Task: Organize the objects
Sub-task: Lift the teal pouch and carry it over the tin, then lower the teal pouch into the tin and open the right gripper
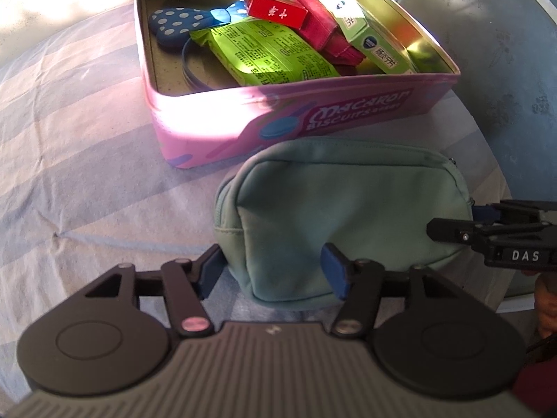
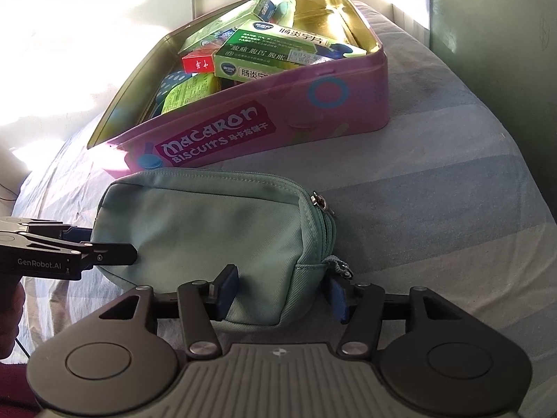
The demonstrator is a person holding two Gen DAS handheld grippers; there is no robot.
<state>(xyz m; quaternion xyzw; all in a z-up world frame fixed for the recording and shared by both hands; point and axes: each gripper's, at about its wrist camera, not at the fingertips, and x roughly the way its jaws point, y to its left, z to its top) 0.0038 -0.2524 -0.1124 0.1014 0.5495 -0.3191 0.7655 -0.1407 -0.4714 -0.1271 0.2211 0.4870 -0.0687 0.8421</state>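
A teal zip pouch (image 1: 348, 216) lies on a striped bedsheet, also in the right wrist view (image 2: 209, 230). My left gripper (image 1: 271, 271) is open, its fingers straddling the pouch's left end. My right gripper (image 2: 282, 296) is open, its fingers straddling the pouch's right end near the zipper pull (image 2: 318, 200). Behind the pouch stands an open pink "Macaron Biscuits" tin (image 1: 278, 118), also in the right wrist view (image 2: 264, 129), filled with green medicine boxes (image 1: 369, 38), a green packet (image 1: 268, 52), a red box (image 1: 278, 10) and a dotted blue item (image 1: 177, 24).
The striped blue and grey sheet (image 1: 87, 160) extends to the left of the tin. The bed's edge curves down at the right (image 2: 504, 181), with a grey-green floor or wall (image 2: 487, 28) beyond.
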